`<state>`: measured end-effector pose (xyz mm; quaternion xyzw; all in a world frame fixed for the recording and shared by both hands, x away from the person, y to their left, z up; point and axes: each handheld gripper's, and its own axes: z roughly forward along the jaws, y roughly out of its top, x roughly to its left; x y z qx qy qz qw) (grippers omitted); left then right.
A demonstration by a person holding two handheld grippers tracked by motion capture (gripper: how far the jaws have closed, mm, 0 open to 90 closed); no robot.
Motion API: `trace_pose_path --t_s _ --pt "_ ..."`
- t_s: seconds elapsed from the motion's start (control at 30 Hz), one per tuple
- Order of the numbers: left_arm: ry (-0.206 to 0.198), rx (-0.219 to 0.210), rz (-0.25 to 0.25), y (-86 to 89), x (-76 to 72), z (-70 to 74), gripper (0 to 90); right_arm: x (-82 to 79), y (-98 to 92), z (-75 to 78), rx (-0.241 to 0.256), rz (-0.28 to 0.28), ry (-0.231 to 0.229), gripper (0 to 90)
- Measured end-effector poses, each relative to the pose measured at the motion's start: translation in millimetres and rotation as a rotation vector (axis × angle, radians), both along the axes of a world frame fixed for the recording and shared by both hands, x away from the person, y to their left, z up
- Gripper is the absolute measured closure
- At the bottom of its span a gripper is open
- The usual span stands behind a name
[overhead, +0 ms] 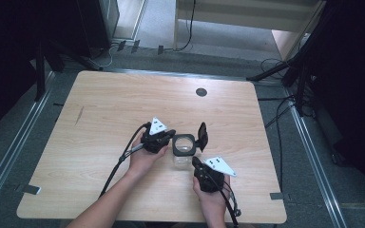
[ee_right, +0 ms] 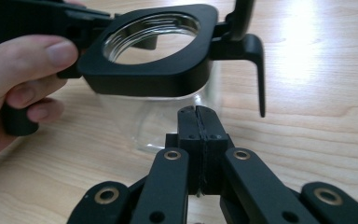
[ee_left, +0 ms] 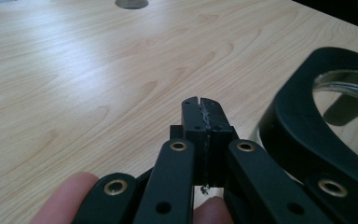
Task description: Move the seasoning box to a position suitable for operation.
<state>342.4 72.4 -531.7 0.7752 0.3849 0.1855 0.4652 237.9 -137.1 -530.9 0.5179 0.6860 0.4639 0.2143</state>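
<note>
1. Table (overhead: pixel 104 109): light wood-grain top, rounded corners; round grey cable port (overhead: pixel 201 92) near far edge, centre-right.

2. Clear jar (overhead: pixel 183 159): transparent container w/ square-ish black collar (ee_right: pixel 168 79) round its open mouth; stands upright on table, centre-front, between the two grippers. Hinged black lid (overhead: pixel 202 136) flipped up, standing open on jar's right side in high view. Black latch tab (ee_right: pixel 260 70) hangs down from collar in right gripper view.

3. Left gripper (overhead: pixel 170 134): held in person's left hand (overhead: pixel 145 156), just left of jar, tips at the collar; whether touching, can't tell. Jaws pressed together, nothing between them, per left gripper view (ee_left: pixel 201 112), where jar's collar (ee_left: pixel 298 126) sits just to the side. Grey 3-cornered plate (overhead: pixel 158 126) on top; cable (overhead: pixel 119 164) trails back toward table's near edge.

4. Right gripper (overhead: pixel 194 161): held in right hand (overhead: pixel 214 199), near side of jar, pointing at it. Jaws closed on each other, empty (ee_right: pixel 198 126); tips just short of jar's clear wall (ee_right: pixel 158 126). Grey plate (overhead: pixel 219 166) on top.

5. Left-hand fingers (ee_right: pixel 23 60) seen beside collar in right gripper view.
</note>
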Motion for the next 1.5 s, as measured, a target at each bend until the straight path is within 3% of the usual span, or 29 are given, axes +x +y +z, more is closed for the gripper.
trace_pose_path --t_s 0.4,0.67,0.87,0.97,1.13,1.5 --pt "-0.034 0.005 -0.040 -2.7 -10.2 6.0 90.0 9.3 -1.6 3.1 -0.033 -0.059 -0.008 90.0" --pt "-0.041 -0.005 -0.018 -2.8 -17.6 6.1 90.0 4.9 -0.7 3.0 -0.007 -0.103 0.004 90.0" --pt "-0.043 -0.033 -0.023 0.3 -15.5 9.1 90.0 -19.2 2.2 7.8 -0.003 -0.109 -0.009 90.0" --pt "-0.034 -0.033 -0.035 0.9 -14.0 8.3 90.0 -25.9 7.0 9.5 0.013 -0.063 -0.004 90.0" --pt "-0.034 -0.023 -0.056 0.3 -14.9 7.9 90.0 -22.3 15.3 8.9 0.005 -0.050 -0.006 90.0" --pt "-0.045 -0.012 -0.084 0.1 -23.9 8.0 90.0 -15.2 9.6 7.8 -0.039 -0.095 -0.018 90.0"
